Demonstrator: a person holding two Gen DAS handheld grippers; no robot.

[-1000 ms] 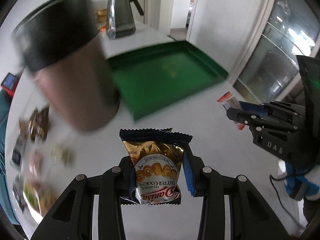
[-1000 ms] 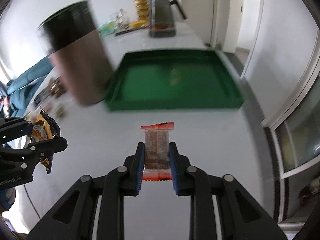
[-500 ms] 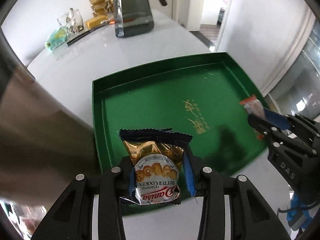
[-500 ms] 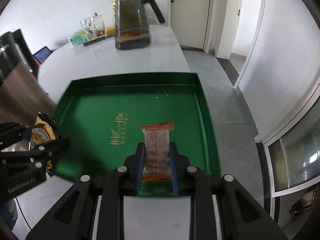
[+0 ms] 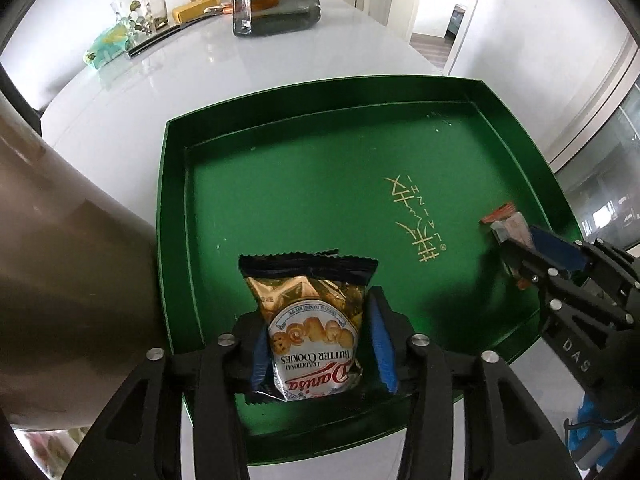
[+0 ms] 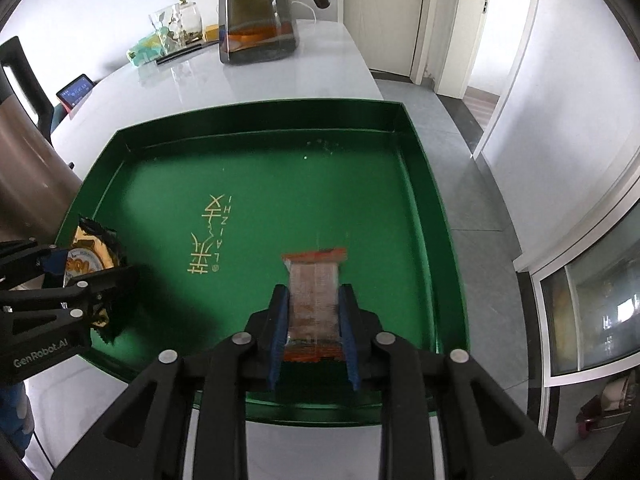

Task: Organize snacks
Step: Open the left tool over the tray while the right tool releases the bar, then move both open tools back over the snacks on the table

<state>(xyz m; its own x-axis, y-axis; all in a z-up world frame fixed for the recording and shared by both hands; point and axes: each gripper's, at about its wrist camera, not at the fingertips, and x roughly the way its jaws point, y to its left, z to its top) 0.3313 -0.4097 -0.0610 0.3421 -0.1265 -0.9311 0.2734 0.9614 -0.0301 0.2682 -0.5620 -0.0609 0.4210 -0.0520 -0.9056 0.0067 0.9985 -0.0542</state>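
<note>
Our left gripper (image 5: 318,338), jaws just opening, has the cookie packet (image 5: 310,330) loose between its pads over the green tray (image 5: 288,184). Our right gripper (image 6: 314,330), likewise opening, has the orange-ended snack bar (image 6: 314,300) between spread pads near the tray's right wall.

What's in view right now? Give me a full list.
tray: one, green, on the white table
cookie bag: one, gold and black, over the tray's near left, between the left tool's jaws
wafer pack: one, orange-edged, over the tray's near right, between the right tool's jaws
kettle: one, dark glass, far end of table
glass jar: one, clear, left of the kettle
canister: one, brown, left of the tray
table: one, white
left tool: jaws just opening
right tool: jaws just opening
</note>
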